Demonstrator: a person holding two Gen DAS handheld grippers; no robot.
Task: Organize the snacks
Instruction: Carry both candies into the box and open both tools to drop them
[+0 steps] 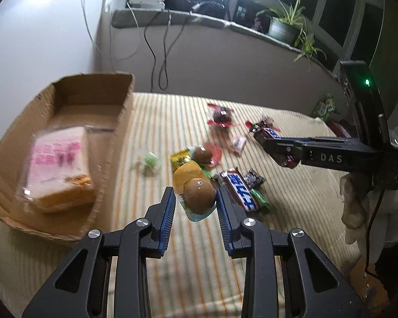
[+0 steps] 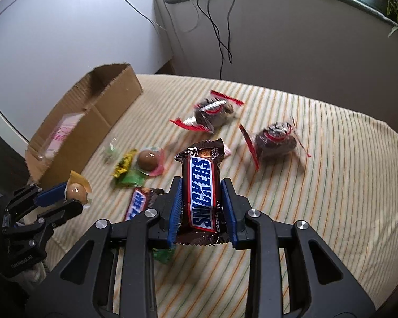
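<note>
My left gripper is shut on a packaged brown egg with a yellow wrapper, held above the striped cloth. From the right wrist view the same left gripper and egg show at the lower left. My right gripper is shut on a Snickers bar, lifted off the cloth; in the left wrist view that right gripper reaches in from the right. The open cardboard box at the left holds a wrapped sandwich. A second Snickers bar and a second packaged egg lie on the cloth.
Two red-edged bags of dark snacks lie farther back on the cloth. Small green and yellow packets sit near the egg. Cables hang down the wall below a ledge with a potted plant. A gloved hand holds the right gripper.
</note>
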